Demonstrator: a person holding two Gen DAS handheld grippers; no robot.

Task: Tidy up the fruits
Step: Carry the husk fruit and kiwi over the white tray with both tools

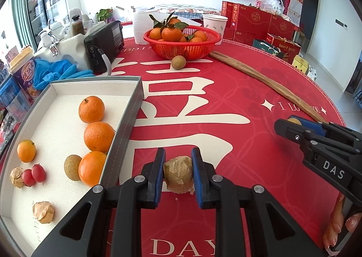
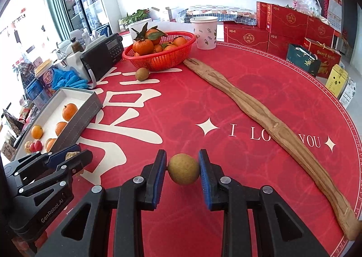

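Note:
My left gripper (image 1: pixel 178 174) is shut on a papery husked fruit (image 1: pixel 178 174), just right of the grey tray (image 1: pixel 126 118). The tray holds three oranges (image 1: pixel 91 109), a kumquat (image 1: pixel 26 151), a longan (image 1: pixel 72 167), two red cherry tomatoes (image 1: pixel 34 175) and two husked fruits (image 1: pixel 43 211). My right gripper (image 2: pixel 183 172) is shut on a round yellow-brown longan (image 2: pixel 183 172) above the red tablecloth; it also shows in the left wrist view (image 1: pixel 291 125). Another longan (image 1: pixel 178 62) lies in front of the red basket (image 1: pixel 181 49) of tangerines.
A long wooden strip (image 2: pixel 267 125) lies diagonally across the table's right side. A black radio (image 1: pixel 105 46), blue gloves (image 1: pixel 61 72), a paper cup (image 2: pixel 204 32) and a paper roll stand at the back. Red gift boxes (image 2: pixel 285 28) are beyond the table.

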